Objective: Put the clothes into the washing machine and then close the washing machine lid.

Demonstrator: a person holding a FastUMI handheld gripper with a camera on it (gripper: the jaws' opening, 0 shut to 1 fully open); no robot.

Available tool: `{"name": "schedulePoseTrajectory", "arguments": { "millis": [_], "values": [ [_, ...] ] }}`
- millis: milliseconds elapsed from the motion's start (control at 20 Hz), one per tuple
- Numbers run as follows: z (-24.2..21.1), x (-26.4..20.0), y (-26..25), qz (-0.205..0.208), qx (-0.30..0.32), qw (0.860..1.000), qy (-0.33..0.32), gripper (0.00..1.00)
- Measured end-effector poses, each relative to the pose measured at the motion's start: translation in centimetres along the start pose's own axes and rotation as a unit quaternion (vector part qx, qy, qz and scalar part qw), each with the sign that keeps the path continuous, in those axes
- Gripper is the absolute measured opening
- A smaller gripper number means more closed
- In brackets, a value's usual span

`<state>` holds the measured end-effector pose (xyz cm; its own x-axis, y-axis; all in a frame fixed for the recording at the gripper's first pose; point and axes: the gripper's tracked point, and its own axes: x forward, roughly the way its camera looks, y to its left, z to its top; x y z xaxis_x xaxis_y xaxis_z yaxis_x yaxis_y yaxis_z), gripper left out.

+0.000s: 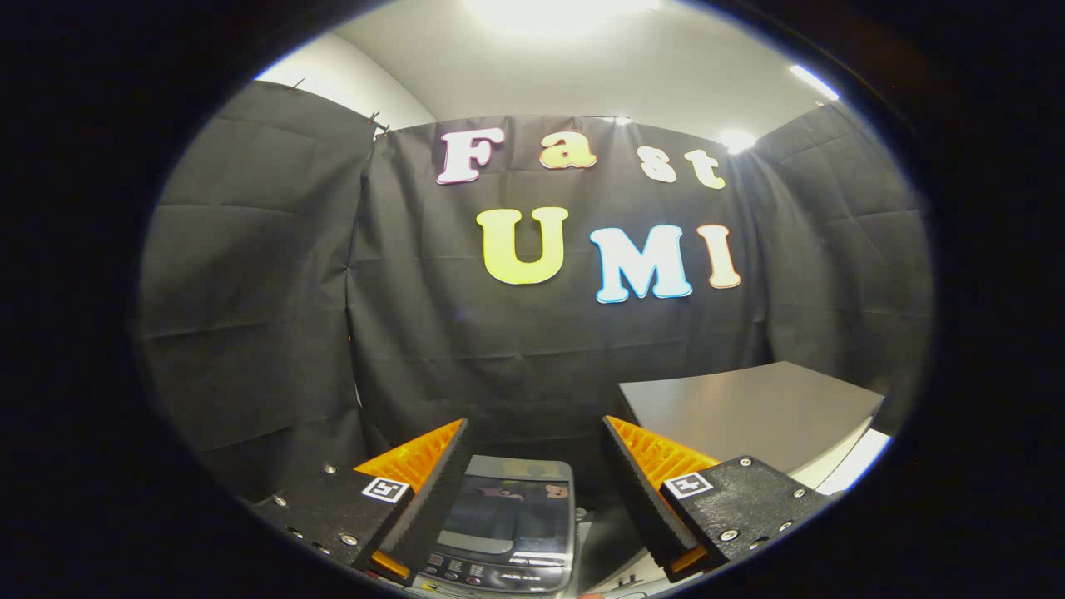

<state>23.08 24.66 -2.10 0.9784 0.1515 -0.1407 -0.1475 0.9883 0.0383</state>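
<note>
Washing machine (506, 524) below spread tool (537, 491); table (749, 412) right, perhaps behind.

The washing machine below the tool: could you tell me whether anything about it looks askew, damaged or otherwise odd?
Nothing stands out. The washing machine sits upright with its lid down, seen between the open fingers of the tool, which holds nothing. A grey table stands beside it.

Washing machine (507, 520) sits below and between my fingers, small top-loader, grey body. Dark glossy lid lies flat, closed, mirroring the wall behind. Control panel with small buttons runs along its near edge. My gripper (532, 482) hangs above it, fingers spread, holding nothing.
</note>
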Motion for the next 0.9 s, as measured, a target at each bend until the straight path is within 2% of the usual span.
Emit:
{"name": "schedulePoseTrajectory", "arguments": {
  "millis": [500, 900],
  "values": [
    [0.8, -9.5, -11.2, -0.042, 0.008, 0.999, -0.02, 0.95],
    [-0.2, -15.4, -15.7, -0.051, 0.001, 0.998, -0.025, 0.96]
  ]
}}
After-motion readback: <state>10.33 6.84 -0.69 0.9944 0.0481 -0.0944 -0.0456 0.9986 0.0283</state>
